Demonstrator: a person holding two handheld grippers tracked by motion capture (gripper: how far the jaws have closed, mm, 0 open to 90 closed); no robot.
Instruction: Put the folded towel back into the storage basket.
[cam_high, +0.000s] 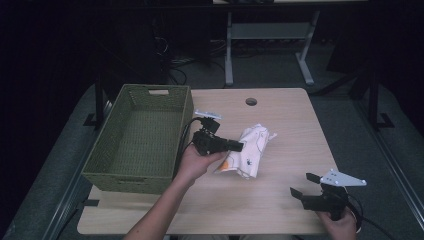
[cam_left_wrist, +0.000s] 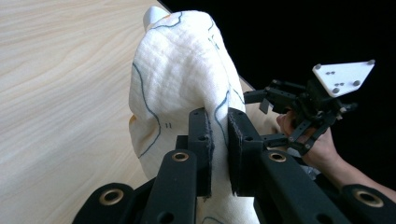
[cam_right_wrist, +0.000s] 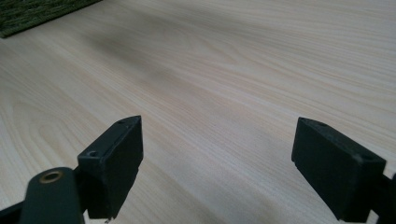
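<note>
Cream-white crumpled cloth with dark line print and orange patches (cam_high: 249, 151) lies near the centre of the light wood tabletop (cam_high: 280, 210). Its long axis runs from about 7 o'clock to 1 o'clock in the high view.

Left gripper (cam_high: 239, 146) approaches from the 9 o'clock side of the cloth. Its jaws are pressed nearly together and pinch a raised fold of the fabric, as the left gripper view confirms (cam_left_wrist: 218, 140). The bulk of the cloth rises ahead of the jaws, toward 12 o'clock in that view.

Right gripper (cam_high: 302, 184) sits at about 4 o'clock from the cloth, well apart from it, near the front edge of the tabletop. Its jaws are spread wide with nothing between them; bare wood lies below (cam_right_wrist: 218, 158).

Olive-green woven rectangular basket (cam_high: 102, 170) stands at 9 o'clock, just beside the left hand (cam_high: 197, 162).

Judgement: the left gripper is the nearer and already has the grip. The basket lies opposite the cloth from those jaws, so a transfer calls for a lift and a carry toward 9 o'clock.
</note>
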